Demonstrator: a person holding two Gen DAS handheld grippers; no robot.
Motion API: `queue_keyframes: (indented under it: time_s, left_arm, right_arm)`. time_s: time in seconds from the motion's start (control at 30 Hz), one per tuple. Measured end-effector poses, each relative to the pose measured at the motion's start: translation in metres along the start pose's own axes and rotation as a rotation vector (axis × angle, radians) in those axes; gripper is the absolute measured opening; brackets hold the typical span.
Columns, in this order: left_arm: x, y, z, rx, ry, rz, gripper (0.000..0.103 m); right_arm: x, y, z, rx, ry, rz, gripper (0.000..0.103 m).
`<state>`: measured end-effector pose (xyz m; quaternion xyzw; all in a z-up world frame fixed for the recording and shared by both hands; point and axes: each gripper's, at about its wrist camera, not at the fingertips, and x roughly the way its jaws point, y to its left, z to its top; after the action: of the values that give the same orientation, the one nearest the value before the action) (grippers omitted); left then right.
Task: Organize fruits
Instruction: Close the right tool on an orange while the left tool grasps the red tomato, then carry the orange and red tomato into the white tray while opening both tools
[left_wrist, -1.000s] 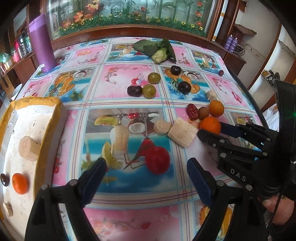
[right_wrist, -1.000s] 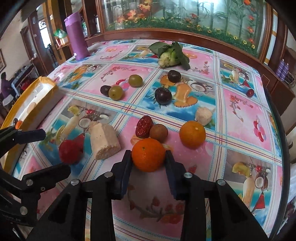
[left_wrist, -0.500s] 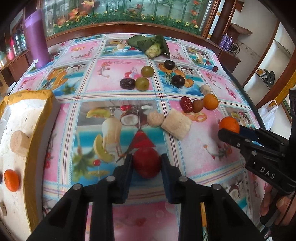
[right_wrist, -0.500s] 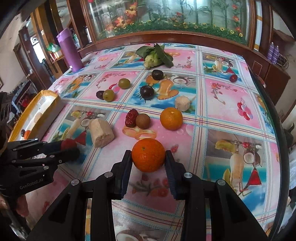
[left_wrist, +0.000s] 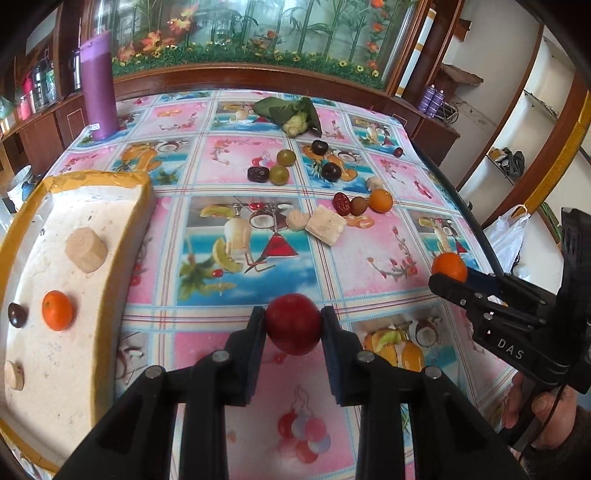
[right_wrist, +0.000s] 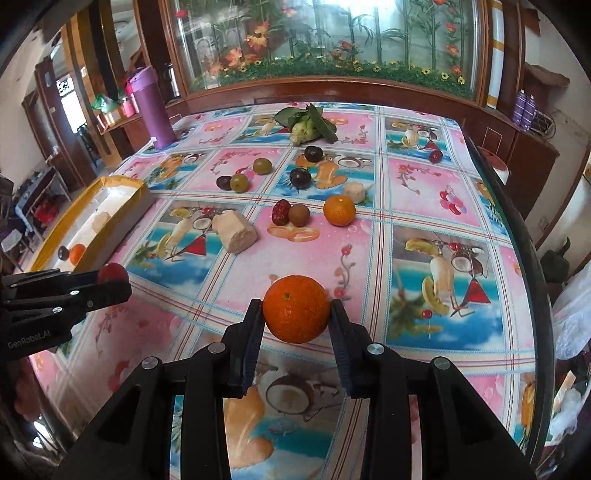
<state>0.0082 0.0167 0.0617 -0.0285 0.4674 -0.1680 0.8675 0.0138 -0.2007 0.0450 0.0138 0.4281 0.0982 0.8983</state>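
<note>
Orange fruits: three oranges, one (right_wrist: 296, 309) in right tool (right_wrist: 296, 314).

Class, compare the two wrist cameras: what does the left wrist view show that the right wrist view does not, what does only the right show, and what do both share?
Only the left wrist view shows the tray's near end with a small beige disc, plus the person's hand.

Only the right wrist view shows the left hand-held gripper's side lettering.

Both show the red fruit in the left hand-held gripper, the orange in the right hand-held gripper, and the purple bottle.
</note>
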Motion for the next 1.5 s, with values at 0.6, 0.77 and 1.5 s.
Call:
queue_keyframes:
  time_s: [0.6, 0.77, 1.5]
  left_arm:
    - [-0.048, 0.062, -0.012, -0.069, -0.078, 0.054, 0.032]
    - [-0.058, 0.094, -0.016, -0.118, -0.091, 0.093, 0.032]
    - [-0.059, 0.206, -0.050, -0.316, -0.050, 0.226, 0.032]
  right_arm:
    - [0.007, 0.087, 0.010, -0.098, 0.006, 0.071, 0.034]
    - [0.013, 0.118, 0.023, -0.147, -0.001, 0.109, 0.034]
    - [0.067, 0.240, 0.079, -0.321, 0.026, 0.264, 0.034]
